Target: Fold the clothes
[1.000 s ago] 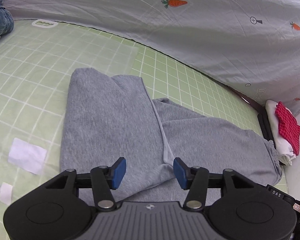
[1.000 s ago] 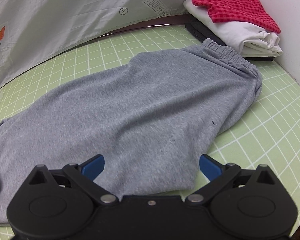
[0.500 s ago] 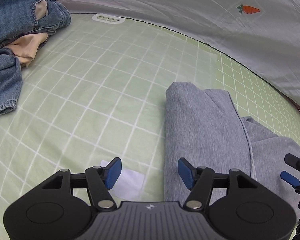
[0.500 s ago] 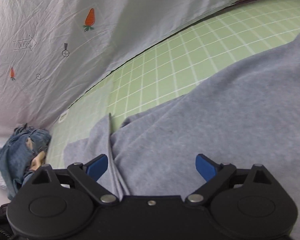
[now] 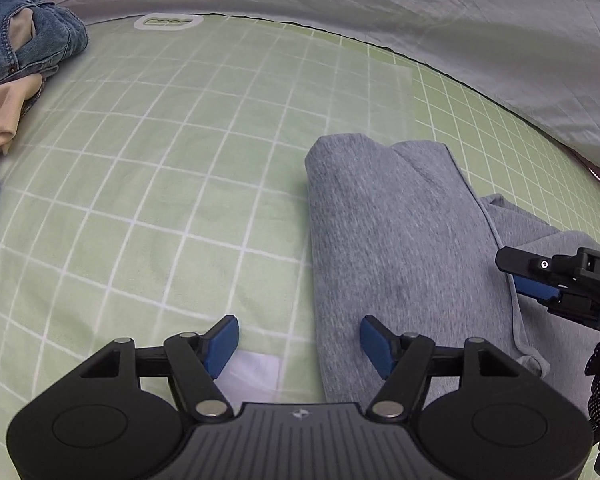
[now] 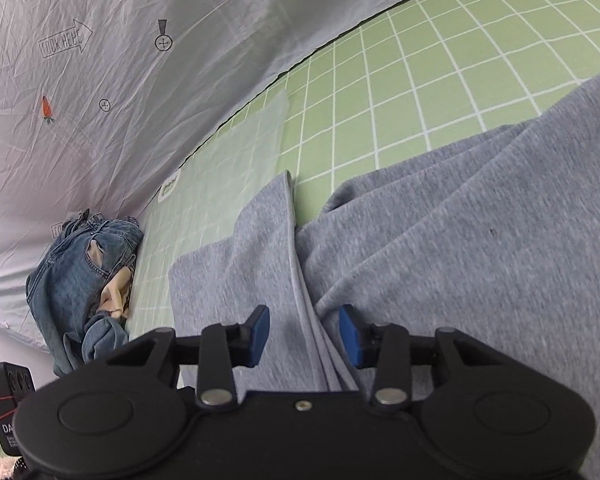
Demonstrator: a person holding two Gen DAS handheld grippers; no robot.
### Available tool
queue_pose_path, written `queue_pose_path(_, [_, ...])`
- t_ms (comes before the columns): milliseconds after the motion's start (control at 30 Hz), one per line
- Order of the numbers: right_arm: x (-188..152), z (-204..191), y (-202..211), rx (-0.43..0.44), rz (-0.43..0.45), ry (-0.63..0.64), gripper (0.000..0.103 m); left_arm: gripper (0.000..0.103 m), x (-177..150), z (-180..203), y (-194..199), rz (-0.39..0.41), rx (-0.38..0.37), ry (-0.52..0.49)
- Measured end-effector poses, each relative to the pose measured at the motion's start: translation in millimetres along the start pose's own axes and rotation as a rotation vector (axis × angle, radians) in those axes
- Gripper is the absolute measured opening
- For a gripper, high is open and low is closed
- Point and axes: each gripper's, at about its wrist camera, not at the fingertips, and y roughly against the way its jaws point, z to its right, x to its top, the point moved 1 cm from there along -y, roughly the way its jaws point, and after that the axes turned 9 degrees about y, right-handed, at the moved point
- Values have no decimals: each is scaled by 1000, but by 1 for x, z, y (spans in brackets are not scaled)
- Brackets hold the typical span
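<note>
Left wrist view: left tongs (image 5: 299, 342) opening, blue pads wide apart, straddling left folded edge of grey knit sweatpants (image 5: 396, 248); pads not pressing cloth. Sweatpants lie on green table cover with white grid (image 5: 160, 184). White paper patch (image 5: 252, 372) just under tongs. Blue denim jeans (image 5: 28, 40) crumpled far left. Right tongs (image 5: 540, 280) at right edge, over sweatpants.

Right wrist view: right tongs (image 6: 303, 336) closing, narrow gap, raised grey hem ridge between pads; contact unclear. Jeans (image 6: 84, 272) against grey carrot-print sheet (image 6: 100, 80).

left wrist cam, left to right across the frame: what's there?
Blue jeans → bare green grid sheet → folded grey sweatpants → right tongs, coming in at the right edge.
</note>
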Motion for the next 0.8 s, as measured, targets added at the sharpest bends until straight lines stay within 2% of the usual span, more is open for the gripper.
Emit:
queue_pose_path(100, [1, -13, -4, -34, -41, 117, 31, 72, -1, 4, -1, 11, 10, -12])
queue_pose_path(167, [-3, -23, -9, -56, -73, 192, 16, 73, -2, 6, -2, 15, 20, -18])
queue_pose_path(233, [-7, -31, -12, -87, -81, 252, 6, 73, -2, 8, -2, 18, 27, -20])
queue_pose_path(400, [-10, -42, 1, -109, -23, 322, 4, 73, -3, 9, -1, 19, 31, -18])
queue_pose_path(600, [-19, -75, 54, -198, 105, 514, 3, 73, -9, 17, 0, 4, 2, -53])
queue_pose_path(700, [-28, -76, 74, -259, 143, 515, 3, 73, -13, 25, -1, -7, -8, -98])
queue_pose_path(800, [-38, -55, 74, -315, 100, 441, 3, 74, -17, 32, -4, -22, -2, -148])
